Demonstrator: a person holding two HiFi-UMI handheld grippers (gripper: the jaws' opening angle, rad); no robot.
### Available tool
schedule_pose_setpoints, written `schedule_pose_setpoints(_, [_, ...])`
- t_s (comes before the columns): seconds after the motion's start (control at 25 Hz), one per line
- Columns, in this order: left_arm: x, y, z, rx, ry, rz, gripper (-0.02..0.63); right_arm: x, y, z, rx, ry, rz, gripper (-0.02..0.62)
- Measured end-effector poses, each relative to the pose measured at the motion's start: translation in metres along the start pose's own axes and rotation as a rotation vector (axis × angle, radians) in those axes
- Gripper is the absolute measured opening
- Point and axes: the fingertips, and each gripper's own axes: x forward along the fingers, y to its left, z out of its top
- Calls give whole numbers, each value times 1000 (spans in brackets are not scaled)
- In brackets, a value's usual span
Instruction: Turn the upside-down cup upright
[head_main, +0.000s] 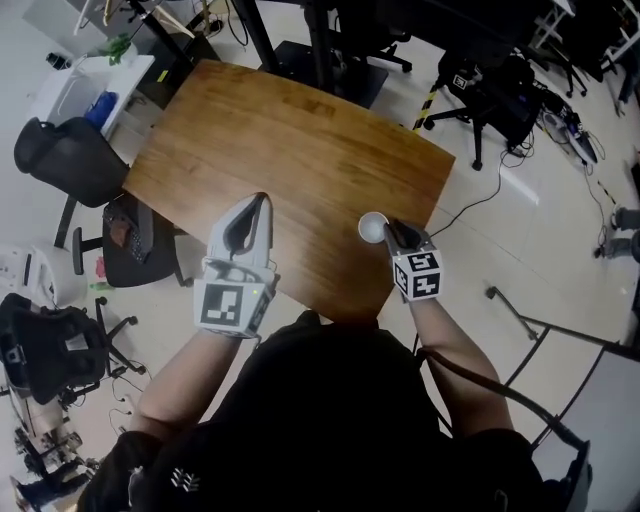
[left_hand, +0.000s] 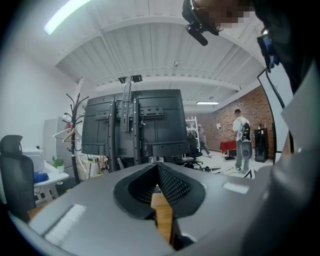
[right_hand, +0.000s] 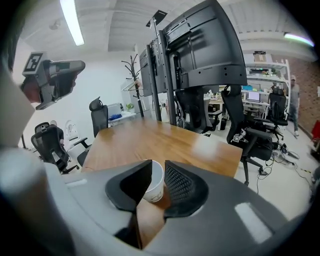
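A white paper cup (head_main: 371, 227) stands upright, mouth up, near the front right edge of the wooden table (head_main: 290, 140). My right gripper (head_main: 388, 229) reaches down to it from the right. In the right gripper view the cup (right_hand: 152, 182) sits between the jaws of the right gripper (right_hand: 157, 170); a strip of table shows between the cup and the right pad, so the jaws stand open around it. My left gripper (head_main: 262, 203) hovers over the table's front left part, apart from the cup. Its fingertips meet with nothing between them in the left gripper view (left_hand: 158, 167).
Black office chairs stand left of the table (head_main: 70, 155) and beyond its far right corner (head_main: 490, 100). A white desk (head_main: 85, 85) is at the back left. A dark monitor stand (right_hand: 200, 50) rises past the table's far edge. Cables lie on the floor at right.
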Motion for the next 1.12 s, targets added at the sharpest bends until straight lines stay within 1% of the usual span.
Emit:
schedule_pose_setpoints(0.16, [-10, 14, 2, 7, -9, 46, 0, 11, -3, -8, 27, 37, 1, 91])
schedule_pose_setpoints(0.44, [-16, 21, 6, 9, -28, 60, 0, 28, -8, -22, 71, 90, 4, 91])
schedule_pose_setpoints(0.52, [-16, 21, 6, 10, -28, 59, 0, 30, -7, -24, 75, 94, 3, 79])
schedule_pose_setpoints(0.64, [-15, 23, 3, 17, -21, 53, 0, 32, -7, -25, 63, 103, -13, 33])
schedule_pose_setpoints(0.72, [-13, 22, 5, 19, -24, 44, 0, 33, -7, -24, 51, 109, -19, 29])
schedule_pose_setpoints(0.88, [-10, 19, 4, 18, -15, 37, 0, 28, -10, -19, -10, 90, -50, 28])
schedule_pose_setpoints(1.0, [-8, 19, 4, 23, -11, 32, 0, 22, -16, -10, -82, 61, -106, 28])
schedule_pose_setpoints(1.12, [-6, 16, 8, 20, -31, 18, 0, 16, -23, -3, -183, 68, -177, 28])
